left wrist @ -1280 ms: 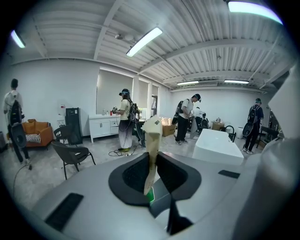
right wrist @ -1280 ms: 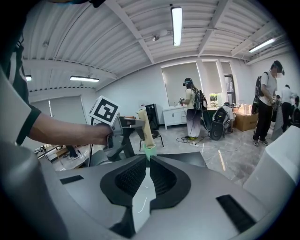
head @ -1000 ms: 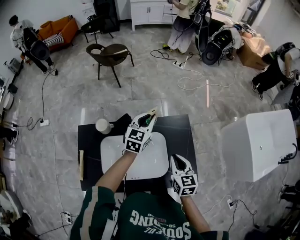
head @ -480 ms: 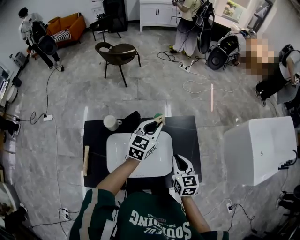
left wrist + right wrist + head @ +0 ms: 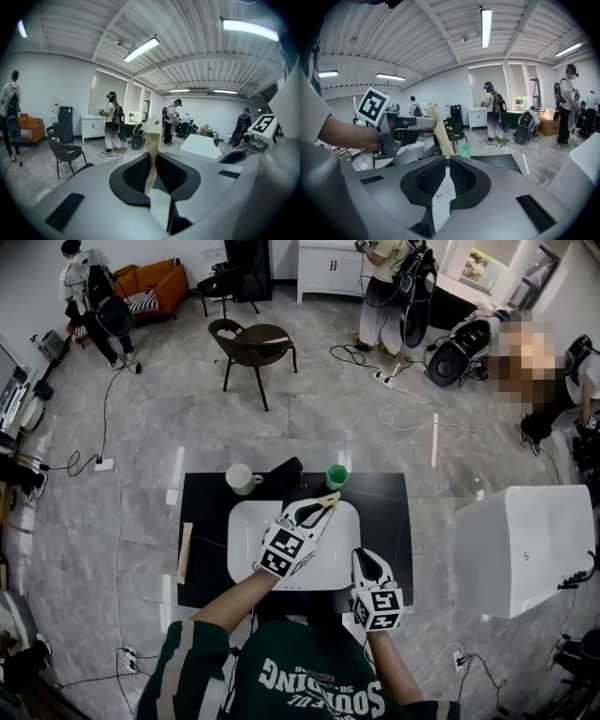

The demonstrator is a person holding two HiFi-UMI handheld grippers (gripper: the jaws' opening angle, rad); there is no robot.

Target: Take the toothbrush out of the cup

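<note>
A pale wooden toothbrush (image 5: 333, 498) is clamped in my left gripper (image 5: 319, 508), which hangs over the white basin (image 5: 246, 549) on the black table (image 5: 389, 521). Between the left gripper view's jaws the toothbrush (image 5: 152, 136) stands upright, its head above the tips. The green cup (image 5: 337, 476) stands alone at the table's far edge, just beyond the toothbrush tip. My right gripper (image 5: 366, 562) is shut and holds nothing, near the front right of the basin. In the right gripper view, the toothbrush (image 5: 438, 130) and green cup (image 5: 464, 150) lie ahead of my right gripper (image 5: 446, 161).
A white mug (image 5: 240, 478) and a black object (image 5: 283, 471) sit at the table's far left. A wooden stick (image 5: 185, 552) lies along its left edge. A large white box (image 5: 525, 535) stands to the right, a chair (image 5: 255, 341) beyond the table, and people farther back.
The left gripper has drawn back from the green cup with the toothbrush. The cup, earlier hidden behind the jaws, now stands apart. The right gripper has shifted only a little.
</note>
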